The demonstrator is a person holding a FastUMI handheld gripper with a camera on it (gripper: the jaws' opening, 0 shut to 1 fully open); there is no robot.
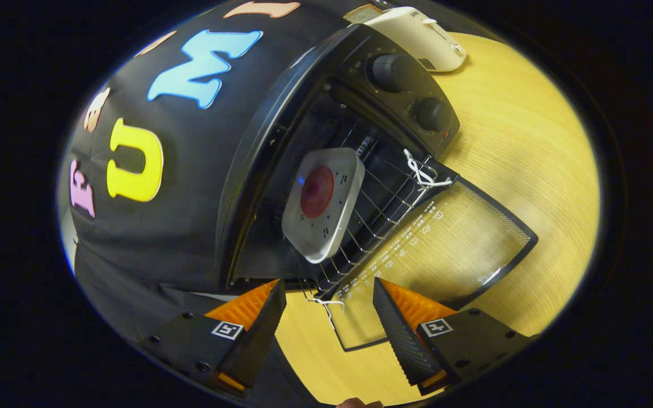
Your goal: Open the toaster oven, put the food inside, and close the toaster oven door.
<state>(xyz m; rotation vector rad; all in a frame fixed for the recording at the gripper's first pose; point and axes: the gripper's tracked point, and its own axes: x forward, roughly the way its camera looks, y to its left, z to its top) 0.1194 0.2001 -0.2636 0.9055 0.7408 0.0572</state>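
Gripper view looks at the toaster oven with its glass door swung fully down and lying flat over the wooden surface. Inside the oven, a white square plate carrying a round red piece of food sits on the wire rack, which juts a little out of the oven mouth. A white cord is tied at the door's handle edge, close to the oven's two control knobs. Beyond the oven stands a white appliance.

The gripper hovers just short of the oven's open mouth; its jaws are spread wide and hold nothing, with the near corner of the door showing between them.

Judging by this, opening and loading look done, and closing the door is the step in hand. The next move likely calls for getting a jaw under or behind the door's free edge, or catching the cord, then swinging the door up until it meets the oven front. The protruding rack may need a nudge inward first, or the door could jam against it.
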